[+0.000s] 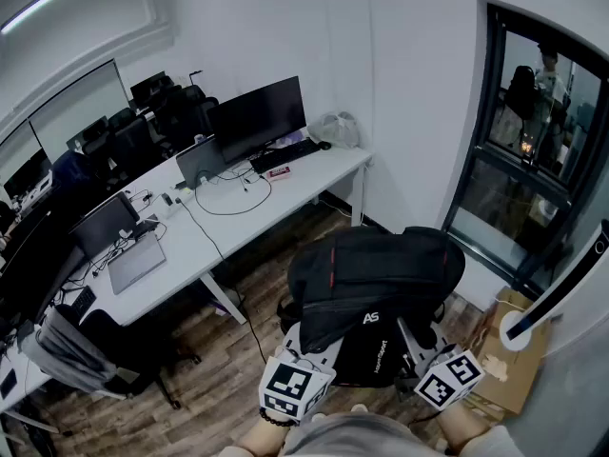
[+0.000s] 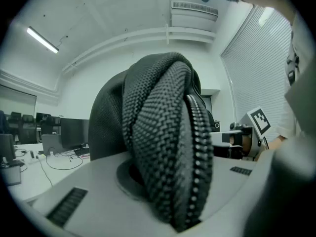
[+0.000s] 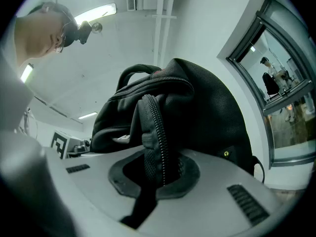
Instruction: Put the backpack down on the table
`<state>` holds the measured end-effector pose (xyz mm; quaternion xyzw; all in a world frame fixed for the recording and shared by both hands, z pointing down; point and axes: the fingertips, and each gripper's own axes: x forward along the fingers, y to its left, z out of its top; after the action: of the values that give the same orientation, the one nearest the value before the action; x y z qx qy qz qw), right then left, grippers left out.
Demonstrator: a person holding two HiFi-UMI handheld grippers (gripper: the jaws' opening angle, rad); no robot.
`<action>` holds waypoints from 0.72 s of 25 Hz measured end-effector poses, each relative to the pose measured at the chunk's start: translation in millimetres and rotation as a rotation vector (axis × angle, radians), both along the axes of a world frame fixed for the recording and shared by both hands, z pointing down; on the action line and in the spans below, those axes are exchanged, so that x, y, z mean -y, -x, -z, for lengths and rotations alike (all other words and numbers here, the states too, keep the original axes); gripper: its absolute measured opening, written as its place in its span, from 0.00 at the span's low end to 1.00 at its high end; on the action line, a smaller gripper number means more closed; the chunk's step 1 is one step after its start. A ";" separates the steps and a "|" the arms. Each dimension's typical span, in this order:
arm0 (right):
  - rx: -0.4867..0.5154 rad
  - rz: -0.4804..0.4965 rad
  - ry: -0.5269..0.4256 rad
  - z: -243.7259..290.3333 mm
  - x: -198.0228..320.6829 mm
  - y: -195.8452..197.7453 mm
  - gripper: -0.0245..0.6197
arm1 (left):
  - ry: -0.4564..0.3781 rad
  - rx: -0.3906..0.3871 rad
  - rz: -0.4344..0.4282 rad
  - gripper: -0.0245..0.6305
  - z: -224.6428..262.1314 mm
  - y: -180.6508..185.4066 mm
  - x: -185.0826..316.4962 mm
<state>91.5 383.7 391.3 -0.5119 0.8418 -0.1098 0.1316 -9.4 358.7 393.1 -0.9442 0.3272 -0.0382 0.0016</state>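
The left gripper (image 2: 158,191) and right gripper (image 3: 155,174), both 2 clamped on zipper fabric, hold the backpack (image 1: 376,284) well apart from the table (image 1: 314,174), which lies ahead and left of the backpack.

Gripping zippered seam of black backpack (image 3: 207,107) with right gripper (image 3: 157,176), jaws pinched tight; window (image 3: 289,83) at right edge.

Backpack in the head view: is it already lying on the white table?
No, the backpack hangs over the wooden floor, clamped by the left gripper and the right gripper, apart from the table.
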 end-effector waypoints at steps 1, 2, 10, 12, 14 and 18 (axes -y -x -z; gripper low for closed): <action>0.000 0.000 0.000 -0.5 -0.1 -0.3 0.07 | -0.001 0.000 0.000 0.12 -0.6 -0.4 -0.2; -0.001 0.001 -0.001 -1.0 -0.2 -0.6 0.07 | -0.001 0.000 0.001 0.12 -1.2 -0.8 -0.4; 0.007 -0.002 0.009 -6.7 0.0 -6.1 0.07 | 0.003 0.007 0.006 0.12 -5.6 -5.9 -0.1; 0.014 -0.001 0.010 -7.4 0.4 -9.4 0.07 | 0.002 0.012 0.008 0.12 -5.7 -8.9 0.6; 0.018 0.000 0.012 -7.4 1.8 -12.7 0.07 | 0.002 0.011 0.007 0.12 -6.0 -12.7 1.9; 0.018 0.007 0.011 -6.2 4.9 -20.1 0.07 | 0.008 0.013 0.019 0.12 -4.4 -19.4 4.2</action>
<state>111.6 378.8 397.5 -0.5084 0.8418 -0.1195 0.1361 9.9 354.6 397.5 -0.9408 0.3358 -0.0454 -0.0004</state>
